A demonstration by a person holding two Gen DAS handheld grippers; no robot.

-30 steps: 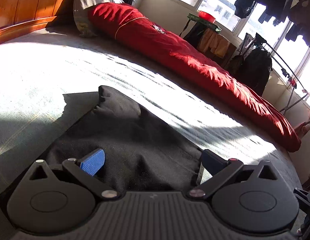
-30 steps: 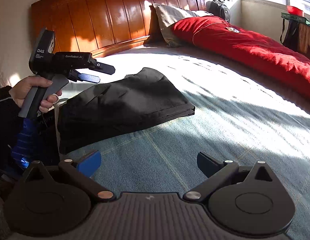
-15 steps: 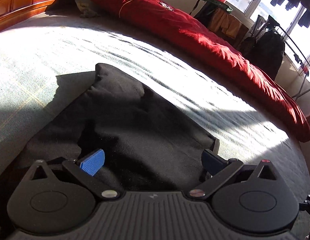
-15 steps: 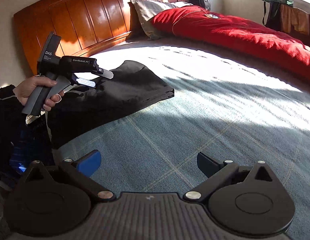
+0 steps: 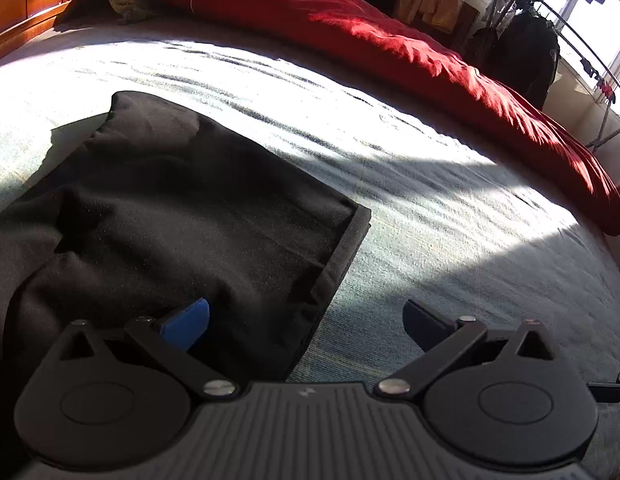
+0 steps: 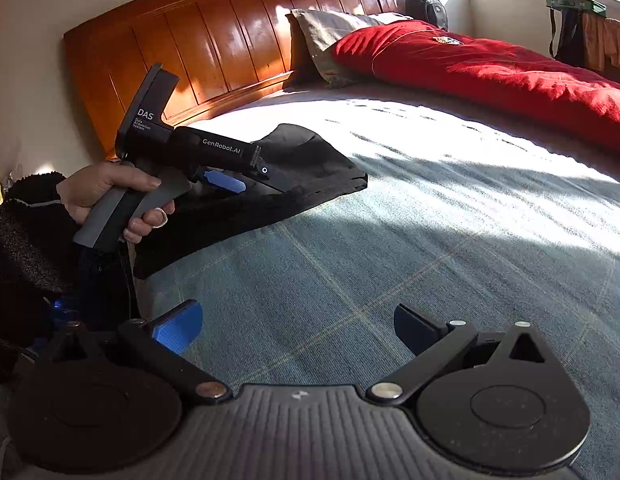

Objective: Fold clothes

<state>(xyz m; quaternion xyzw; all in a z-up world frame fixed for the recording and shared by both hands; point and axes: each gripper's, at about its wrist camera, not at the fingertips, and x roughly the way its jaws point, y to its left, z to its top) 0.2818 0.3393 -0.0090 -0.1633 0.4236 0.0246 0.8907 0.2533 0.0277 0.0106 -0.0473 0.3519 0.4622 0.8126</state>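
Your left tool (image 5: 305,322) moved lower over the folded black garment (image 5: 181,208), fingers apart; right tool (image 6: 295,326) apart too, above the bed (image 6: 430,240).

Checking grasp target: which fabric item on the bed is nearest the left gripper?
The black folded garment, right under the left gripper. The red quilt and pillow lie far off.

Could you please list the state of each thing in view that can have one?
Black garment: folded, lying flat on the bed.
Left tongs: open, empty, low over the garment's near edge.
Right tongs: open, empty, over bare bedsheet.
Red duvet: bunched along the bed's far side.
Pillow: propped against the headboard.
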